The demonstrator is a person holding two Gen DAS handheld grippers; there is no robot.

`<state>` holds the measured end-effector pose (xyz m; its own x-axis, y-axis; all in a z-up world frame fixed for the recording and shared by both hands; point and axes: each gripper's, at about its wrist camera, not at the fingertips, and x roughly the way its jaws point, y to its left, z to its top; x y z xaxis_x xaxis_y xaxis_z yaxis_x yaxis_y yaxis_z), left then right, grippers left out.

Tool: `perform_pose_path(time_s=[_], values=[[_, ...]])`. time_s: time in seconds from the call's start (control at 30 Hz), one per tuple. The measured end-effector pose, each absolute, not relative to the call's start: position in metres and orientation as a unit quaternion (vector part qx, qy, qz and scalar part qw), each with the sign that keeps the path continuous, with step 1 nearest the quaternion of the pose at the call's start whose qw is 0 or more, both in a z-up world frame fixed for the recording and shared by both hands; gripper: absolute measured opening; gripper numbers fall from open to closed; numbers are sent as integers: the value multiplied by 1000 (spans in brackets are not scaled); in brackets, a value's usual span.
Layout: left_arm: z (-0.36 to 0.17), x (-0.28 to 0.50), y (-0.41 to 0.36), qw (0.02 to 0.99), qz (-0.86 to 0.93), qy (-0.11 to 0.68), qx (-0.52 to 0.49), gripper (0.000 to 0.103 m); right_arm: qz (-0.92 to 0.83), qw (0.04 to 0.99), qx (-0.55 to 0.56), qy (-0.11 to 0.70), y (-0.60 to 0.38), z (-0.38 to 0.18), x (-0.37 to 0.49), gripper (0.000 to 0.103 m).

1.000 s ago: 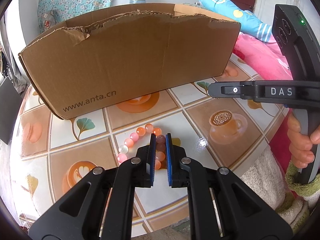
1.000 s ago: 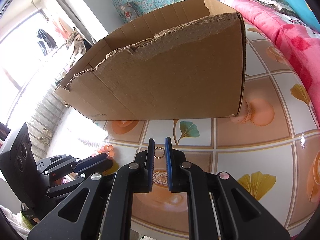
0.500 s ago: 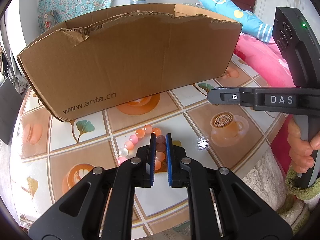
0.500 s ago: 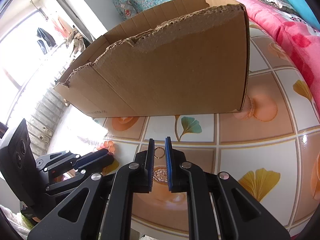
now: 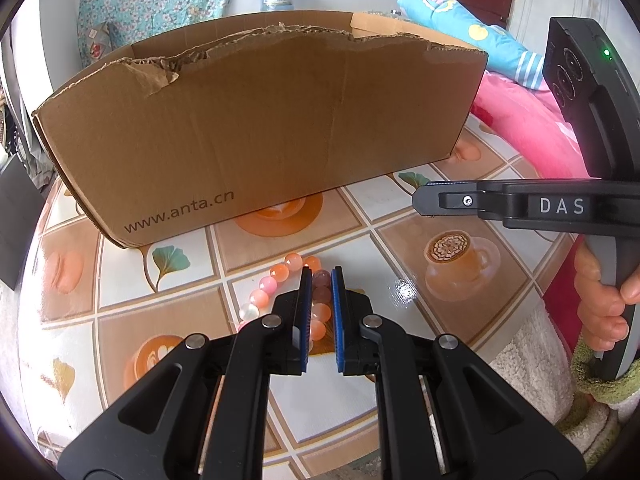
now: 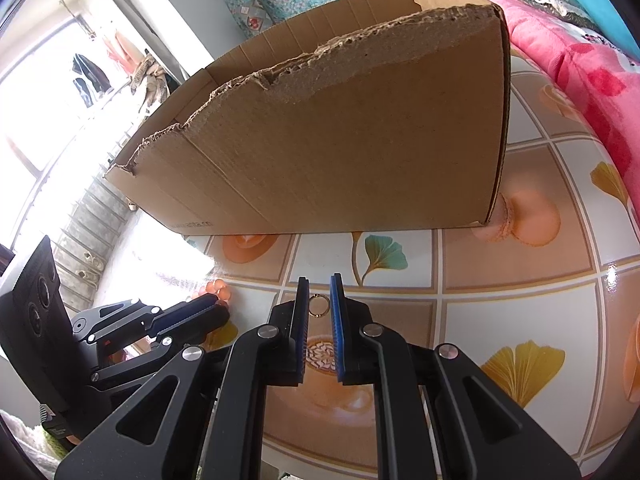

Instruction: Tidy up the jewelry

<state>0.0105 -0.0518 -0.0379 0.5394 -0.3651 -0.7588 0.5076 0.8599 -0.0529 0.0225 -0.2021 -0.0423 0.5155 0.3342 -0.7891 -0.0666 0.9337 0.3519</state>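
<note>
A bracelet of pink and orange beads curls on the tiled table. Part of it runs up between the blue pads of my left gripper, which is shut on it. In the right wrist view a small gold ring sits pinched between the pads of my right gripper, just above the table. In the left wrist view the right gripper shows from the side, right of the bracelet, with a hand on its handle. The left gripper appears low at the left of the right wrist view.
A big open cardboard box with a torn top rim stands on the table right behind both grippers. Pink bedding and a blue pillow lie to the right. A fluffy white cloth hangs at the table's near right edge.
</note>
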Motion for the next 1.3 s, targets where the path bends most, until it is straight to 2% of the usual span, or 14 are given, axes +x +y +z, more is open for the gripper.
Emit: perform_pose_path(time_s=[0.7,1.3], values=[[-33,15,-35,877,-264,399,54,8,115,856,136,486,-198,-44,30,11],[40,-14,-10,891,-313,328,-31,8,129,881,140,434,-202,-1,3,11]])
